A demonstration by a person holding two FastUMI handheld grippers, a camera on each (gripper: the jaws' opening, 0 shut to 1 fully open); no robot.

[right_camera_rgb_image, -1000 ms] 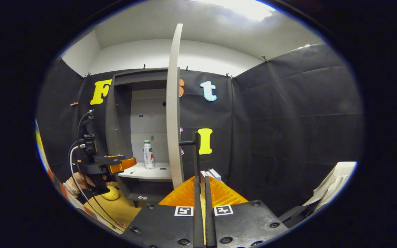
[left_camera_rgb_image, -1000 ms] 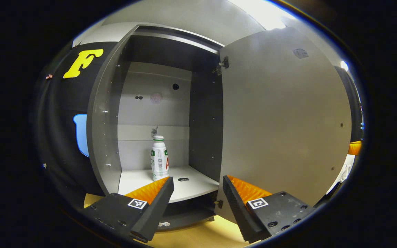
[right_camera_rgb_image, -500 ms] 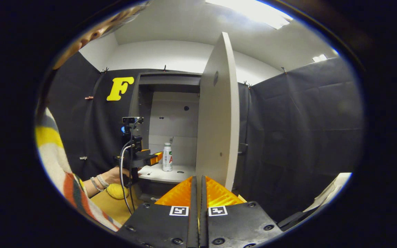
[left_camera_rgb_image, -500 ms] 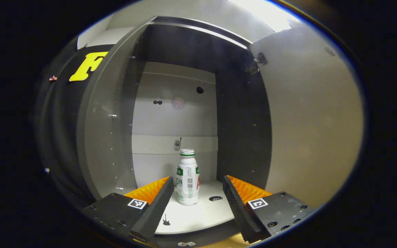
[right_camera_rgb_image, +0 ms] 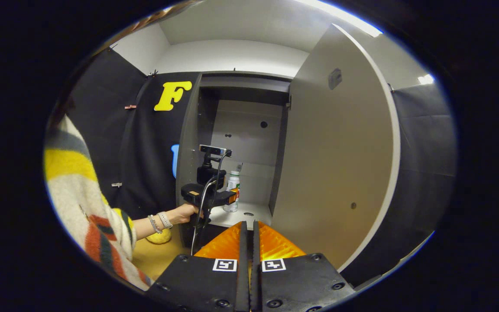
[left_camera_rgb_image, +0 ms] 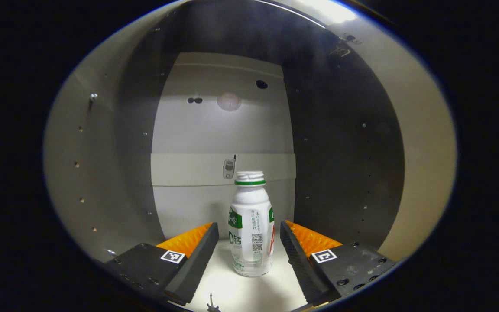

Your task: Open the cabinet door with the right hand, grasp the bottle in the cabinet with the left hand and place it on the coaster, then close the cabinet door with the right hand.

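Observation:
A white bottle point(left_camera_rgb_image: 251, 225) with a green neck ring and no cap stands upright on the cabinet's white shelf point(left_camera_rgb_image: 228, 288). My left gripper point(left_camera_rgb_image: 248, 227) is open and reaches inside the cabinet. Its fingers flank the bottle on both sides with a gap to each. In the right gripper view the left gripper point(right_camera_rgb_image: 228, 198) sits at the shelf, held by a hand point(right_camera_rgb_image: 184, 213), partly covering the bottle point(right_camera_rgb_image: 233, 178). The cabinet door point(right_camera_rgb_image: 336, 173) stands wide open to the right. My right gripper point(right_camera_rgb_image: 248, 225) is shut on nothing, back from the cabinet.
Dark side walls point(left_camera_rgb_image: 336, 164) and a pale back panel point(left_camera_rgb_image: 221, 130) close in around the left gripper. A yellow round object point(right_camera_rgb_image: 159, 236) lies on the wooden tabletop point(right_camera_rgb_image: 154, 260) below the cabinet. A striped sleeve point(right_camera_rgb_image: 89, 208) is at the left.
The left gripper has pushed forward into the cabinet until the bottle stands between its open fingers. The right gripper has drawn away from the door, which has swung wider open.

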